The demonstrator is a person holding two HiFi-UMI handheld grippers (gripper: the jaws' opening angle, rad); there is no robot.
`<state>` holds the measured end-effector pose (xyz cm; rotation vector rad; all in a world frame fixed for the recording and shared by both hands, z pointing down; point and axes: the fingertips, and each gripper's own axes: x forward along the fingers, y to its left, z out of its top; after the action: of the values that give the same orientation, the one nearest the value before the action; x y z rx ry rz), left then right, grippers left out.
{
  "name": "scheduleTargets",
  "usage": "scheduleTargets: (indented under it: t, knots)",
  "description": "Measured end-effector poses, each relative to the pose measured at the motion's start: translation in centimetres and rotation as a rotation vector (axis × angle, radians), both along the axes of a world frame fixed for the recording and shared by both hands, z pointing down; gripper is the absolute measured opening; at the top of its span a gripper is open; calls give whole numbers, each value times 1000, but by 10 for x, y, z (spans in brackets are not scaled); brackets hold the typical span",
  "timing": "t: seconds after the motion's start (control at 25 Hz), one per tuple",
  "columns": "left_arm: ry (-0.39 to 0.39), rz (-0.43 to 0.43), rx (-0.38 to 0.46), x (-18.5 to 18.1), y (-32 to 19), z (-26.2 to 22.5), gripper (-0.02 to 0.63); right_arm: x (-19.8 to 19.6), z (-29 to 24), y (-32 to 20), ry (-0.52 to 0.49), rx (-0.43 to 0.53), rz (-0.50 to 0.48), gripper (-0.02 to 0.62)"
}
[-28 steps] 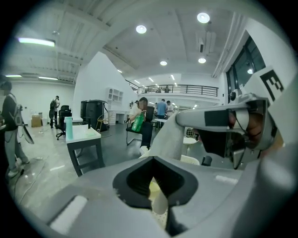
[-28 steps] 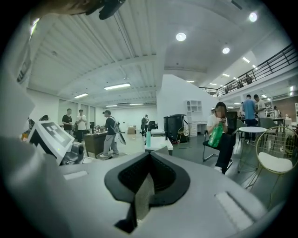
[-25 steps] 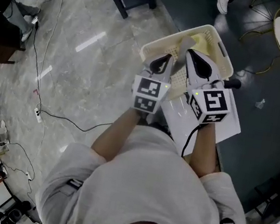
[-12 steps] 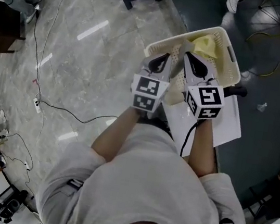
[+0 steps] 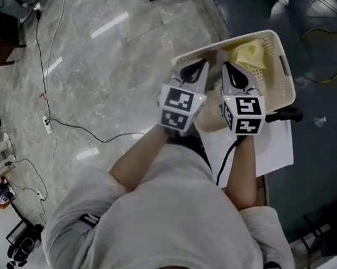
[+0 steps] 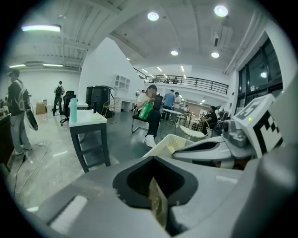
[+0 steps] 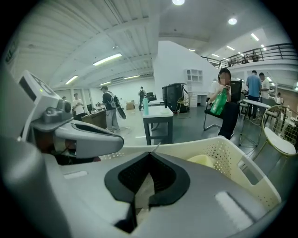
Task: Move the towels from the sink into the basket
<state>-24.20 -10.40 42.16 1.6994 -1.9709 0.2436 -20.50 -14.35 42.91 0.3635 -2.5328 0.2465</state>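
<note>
Wide grey floor (image 5: 102, 69) lay left of the left claw (image 5: 198, 66); it and the right claw (image 5: 231, 69) pinched one beige towel (image 5: 207, 120) tight, one basket (image 5: 282, 85) just ahead.

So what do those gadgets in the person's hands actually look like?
The left gripper and right gripper are pale grey plastic beaks with black lining inside. Each carries a white cube printed with black square patterns. A black cable trails from the right one. The person wears a light top with loose sleeves.
</note>
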Motion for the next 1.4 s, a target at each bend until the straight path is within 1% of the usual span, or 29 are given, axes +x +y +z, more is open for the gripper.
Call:
scheduleTargets:
  t: [0.2,0.4,0.52,0.68,0.72,0.76,0.8,0.88,1.16,1.4]
  knots:
    - [3,32,-1,-8,-16,-1,20,-5,16,-14,24,-28,43,8]
    - [9,63,-14,-6,-25,5,20,-5,43,-27,70,-47,117,14]
    - [15,77,-17,-4,-27,8,20,1,45,-30,69,-72,151,123]
    - [17,85,-14,1,-26,9,20,8,32,-34,13,-74,180,126]
    - [16,89,-11,4,-26,8,20,11,28,-34,3,-67,185,121]
    - [16,92,-7,8,-25,7,20,14,23,-33,-6,-57,192,102]
    - [15,96,-4,11,-24,5,20,17,18,-32,-16,-45,198,77]
    - [12,100,4,18,-21,0,20,21,7,-29,-35,-18,207,6]
    - [-7,103,43,40,-3,-18,20,39,-34,-7,-127,50,211,5]
    - [-19,117,73,66,10,-32,20,64,-59,7,-180,97,230,5]
